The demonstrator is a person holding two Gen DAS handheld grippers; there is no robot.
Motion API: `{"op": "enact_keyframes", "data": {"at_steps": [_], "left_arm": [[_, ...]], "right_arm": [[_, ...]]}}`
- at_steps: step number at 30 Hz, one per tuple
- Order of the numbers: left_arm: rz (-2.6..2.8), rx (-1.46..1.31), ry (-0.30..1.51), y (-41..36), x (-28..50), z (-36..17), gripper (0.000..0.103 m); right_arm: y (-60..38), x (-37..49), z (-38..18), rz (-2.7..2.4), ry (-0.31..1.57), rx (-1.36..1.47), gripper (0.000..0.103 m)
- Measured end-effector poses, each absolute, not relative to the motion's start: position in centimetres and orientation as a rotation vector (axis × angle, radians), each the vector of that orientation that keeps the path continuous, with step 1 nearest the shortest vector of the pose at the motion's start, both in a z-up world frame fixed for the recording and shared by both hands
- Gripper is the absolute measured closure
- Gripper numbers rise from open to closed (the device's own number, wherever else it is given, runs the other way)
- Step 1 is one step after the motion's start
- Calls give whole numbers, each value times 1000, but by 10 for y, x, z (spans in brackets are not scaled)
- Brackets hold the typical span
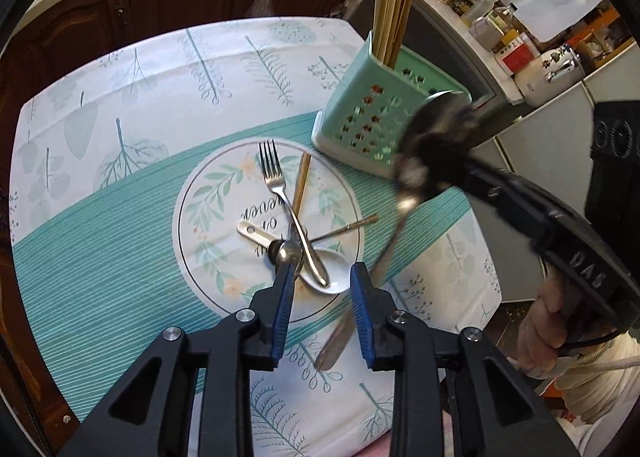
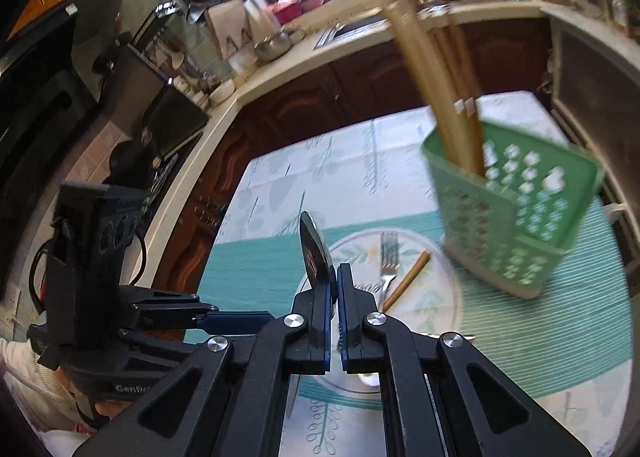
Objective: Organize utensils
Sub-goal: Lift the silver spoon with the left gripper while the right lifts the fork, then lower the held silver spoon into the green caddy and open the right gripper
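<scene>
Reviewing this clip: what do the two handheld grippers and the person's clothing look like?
Both grippers are black plastic linkages with silver pivot bolts and blue ribbed pads on the jaws: left gripper, right gripper. Seen from the left wrist view, the right one has a curved black handle with raised letters "DAS" and a white cable below it. The person wears a white ribbed sleeve.

raised "das" on the right claw's handle; partial "genfie" on the left claw's body
</scene>
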State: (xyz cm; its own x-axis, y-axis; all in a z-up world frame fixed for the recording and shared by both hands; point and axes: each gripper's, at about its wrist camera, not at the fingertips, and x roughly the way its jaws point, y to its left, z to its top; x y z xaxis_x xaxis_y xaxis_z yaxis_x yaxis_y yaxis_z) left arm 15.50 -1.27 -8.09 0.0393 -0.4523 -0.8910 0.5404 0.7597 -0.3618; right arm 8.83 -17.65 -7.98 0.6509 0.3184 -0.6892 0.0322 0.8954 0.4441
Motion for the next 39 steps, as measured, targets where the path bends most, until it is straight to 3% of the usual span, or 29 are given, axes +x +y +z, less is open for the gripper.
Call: {"op": "enact_keyframes", "data": {"at_steps": [6,11,18,29,39], "left_arm": [[-698,67,1298,-21,178,-70,66],[-672,72,1320,-35,199,-84,66],[-692,135,1359,-62,229,-128,66],[-797,185,1293,-78,266,-183,68],[-949,186,1258,-79,275,-202,69]], "right_arm": [[-233,62,-3,57,710,414,100],[-285,41,54,-57,594,382,100],[-345,26,90,-222,490,362,100],[-398,37,69,-359,463,386,100],[-336,65,31,-376,458,238,100]]}}
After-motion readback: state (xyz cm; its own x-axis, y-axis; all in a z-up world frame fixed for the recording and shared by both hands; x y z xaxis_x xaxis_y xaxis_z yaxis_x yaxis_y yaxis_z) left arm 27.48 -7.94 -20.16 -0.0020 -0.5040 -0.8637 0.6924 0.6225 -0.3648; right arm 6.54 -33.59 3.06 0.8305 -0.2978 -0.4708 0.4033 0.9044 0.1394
